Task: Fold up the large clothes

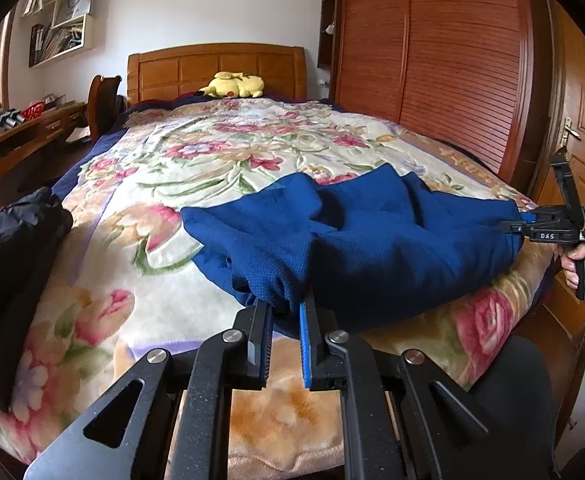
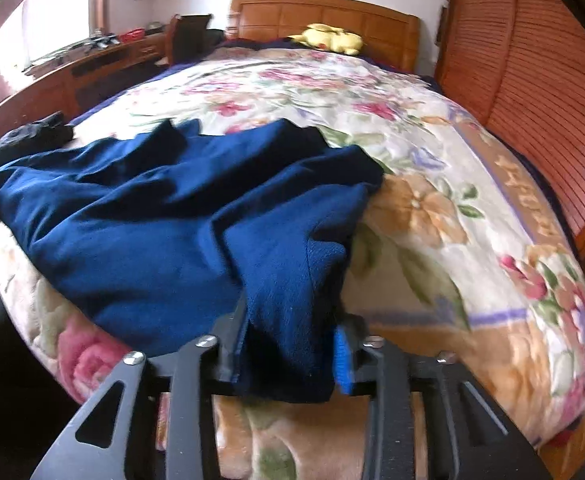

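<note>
Left gripper (image 1: 286,312) pinches my rumpled dark-blue knit garment (image 1: 372,240) on the floral plush bedspread (image 1: 212,152), right gripper (image 2: 292,344) holds its bunched corner loosely, so I reckon that thick wad slips out mid-fold.

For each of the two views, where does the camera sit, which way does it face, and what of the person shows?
Left wrist: on the left gripper at the bed's foot, facing the headboard; its fingers pinch the blue garment; the right gripper and a hand show at right.
Right wrist: on the right gripper, facing the same way; cloth lies between its fingers; no hand shows.
Shared: blue garment, floral blanket, yellow plush toy, black garment.
</note>
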`<state>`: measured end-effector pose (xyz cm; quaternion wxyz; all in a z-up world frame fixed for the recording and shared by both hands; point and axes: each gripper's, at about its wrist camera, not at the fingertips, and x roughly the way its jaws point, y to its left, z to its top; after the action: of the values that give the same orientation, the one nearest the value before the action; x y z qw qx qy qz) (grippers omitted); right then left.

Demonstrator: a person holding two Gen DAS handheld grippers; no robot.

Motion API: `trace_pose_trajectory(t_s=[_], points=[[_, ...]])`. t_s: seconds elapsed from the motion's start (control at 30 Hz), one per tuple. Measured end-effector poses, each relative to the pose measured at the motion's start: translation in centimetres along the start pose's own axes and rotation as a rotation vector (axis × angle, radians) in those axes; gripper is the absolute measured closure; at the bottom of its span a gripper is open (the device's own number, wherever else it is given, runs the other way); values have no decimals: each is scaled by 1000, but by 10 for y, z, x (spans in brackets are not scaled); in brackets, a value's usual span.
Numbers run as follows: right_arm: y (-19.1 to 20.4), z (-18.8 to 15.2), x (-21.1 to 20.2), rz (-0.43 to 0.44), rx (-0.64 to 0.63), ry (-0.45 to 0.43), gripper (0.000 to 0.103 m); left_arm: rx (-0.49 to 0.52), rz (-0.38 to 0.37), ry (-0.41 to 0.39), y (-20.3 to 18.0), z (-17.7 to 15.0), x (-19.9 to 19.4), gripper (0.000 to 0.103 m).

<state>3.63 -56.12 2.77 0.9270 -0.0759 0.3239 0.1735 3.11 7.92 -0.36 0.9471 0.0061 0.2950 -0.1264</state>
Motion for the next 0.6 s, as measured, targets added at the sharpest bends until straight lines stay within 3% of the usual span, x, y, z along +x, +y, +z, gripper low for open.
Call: trace_pose_trajectory(t_s=[0.13,0.23,0.4,0.6], points=[[10,4,-19,-73,10,-69,42,-3,14,14,1,-4,2,91],[21,8,-29,-94,17,-122,38,-1,28,20,-2,-4,2,91],[48,10,-29,-23,-7,-155,38,-6,45,37,-5,-8,5,91],[94,16,-3,95,-21,-127,38,-7,59,53,-5,-15,9,91]])
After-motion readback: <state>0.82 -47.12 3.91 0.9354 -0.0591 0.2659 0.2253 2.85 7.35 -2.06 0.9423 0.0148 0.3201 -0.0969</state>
